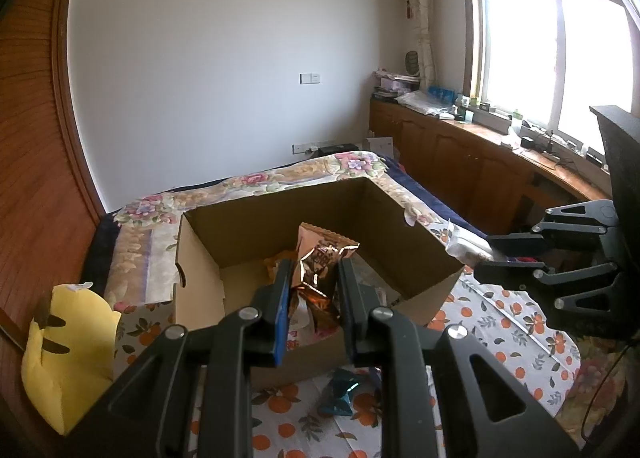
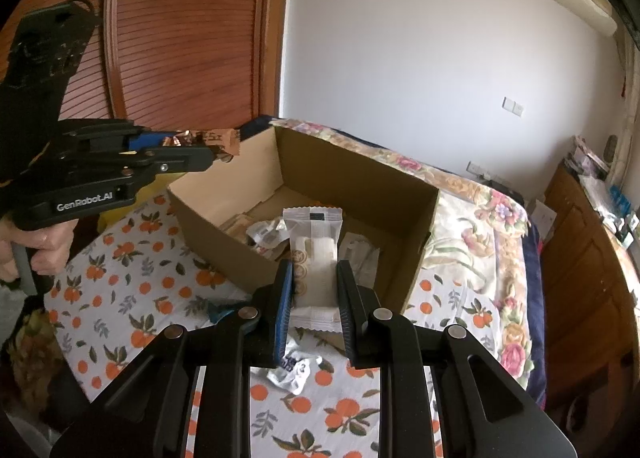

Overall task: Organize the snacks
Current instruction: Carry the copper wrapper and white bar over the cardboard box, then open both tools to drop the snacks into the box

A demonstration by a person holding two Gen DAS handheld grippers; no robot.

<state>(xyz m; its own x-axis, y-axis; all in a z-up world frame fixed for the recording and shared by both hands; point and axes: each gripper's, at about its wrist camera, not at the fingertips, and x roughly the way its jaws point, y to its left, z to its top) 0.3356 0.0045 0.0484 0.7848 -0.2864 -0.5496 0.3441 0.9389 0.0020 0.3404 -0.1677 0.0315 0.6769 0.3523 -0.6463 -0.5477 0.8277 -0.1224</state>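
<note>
- Snack packets are carried in both tools at once: a copper-brown foil packet [image 1: 320,270] is clamped between the pads of the left gripper [image 1: 313,298]; a white wrapped bar [image 2: 316,258] is clamped the same way in the right gripper [image 2: 313,294]
- Both packets are held up in the air; the brown one is seen at the near left corner of the cardboard box [image 2: 352,178] in the right wrist view, the white one at the near wall
- Inside the box a loose layer of pale and silver wrappers is already seen on the floor; so the sorting is judged to be well under way
- Outside it, a blue wrapper [image 1: 340,394] and a crumpled silver one [image 2: 294,370] are left on the orange-print cloth [image 2: 132,298] just in front of the box
- Further out, a yellow cushion [image 1: 68,354] is seen beside the cloth; a person's hand [image 2: 44,250] is wrapped round the left tool's handle
- Step in hand, as judged: carry-and-drop; each packet has to be brought past the rim and over a free patch of floor before the jaws are parted
- Care is called for so that the two tools are not crossed over the opening; the strays on the cloth are to be collected afterwards
</note>
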